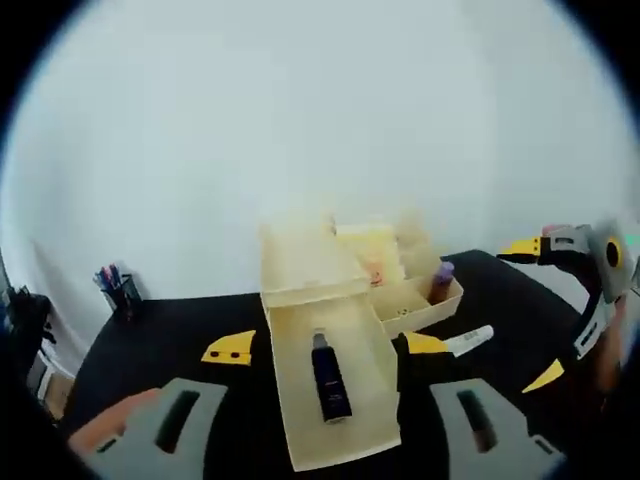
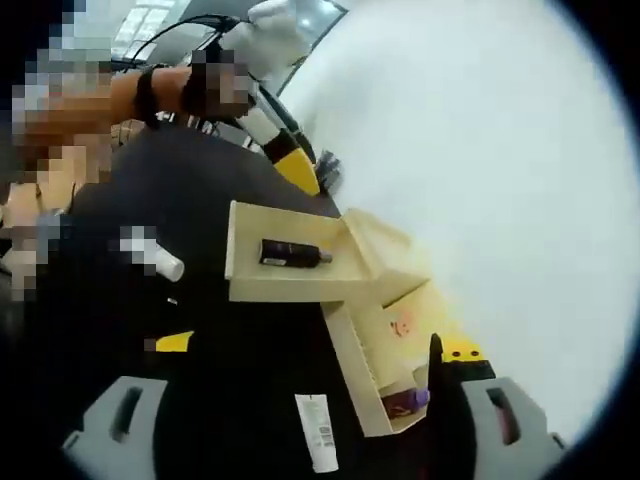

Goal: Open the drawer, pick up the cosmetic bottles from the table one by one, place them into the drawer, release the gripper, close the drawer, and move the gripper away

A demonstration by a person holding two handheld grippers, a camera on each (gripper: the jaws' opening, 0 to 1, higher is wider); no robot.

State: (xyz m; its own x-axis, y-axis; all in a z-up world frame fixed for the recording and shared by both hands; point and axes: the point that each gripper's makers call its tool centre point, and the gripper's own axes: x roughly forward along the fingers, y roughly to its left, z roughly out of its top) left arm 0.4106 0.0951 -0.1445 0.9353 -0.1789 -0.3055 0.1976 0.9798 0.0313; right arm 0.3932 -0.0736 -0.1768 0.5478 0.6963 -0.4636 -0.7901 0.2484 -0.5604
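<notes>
Left gripper view: drawer (image 1: 335, 400) pulled open at 6 o'clock, one dark bottle (image 1: 329, 378) lying inside; left hand-held gripper (image 1: 328, 352) spread wide, holding nothing. White tube (image 1: 470, 339) waits on black worktop (image 1: 180, 330) at 4 o'clock; purple bottle (image 1: 441, 281) stands in organiser tray (image 1: 415, 310). Loading appears underway; next, prob. grab the tube.

Right gripper view: right hand-held gripper (image 2: 315, 350) wide apart, empty; tube (image 2: 318, 430) at 6 o'clock, drawer w/ dark bottle at 10.

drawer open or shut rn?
Open. The drawer is pulled out from the organizer, with a dark bottle lying inside.
</notes>
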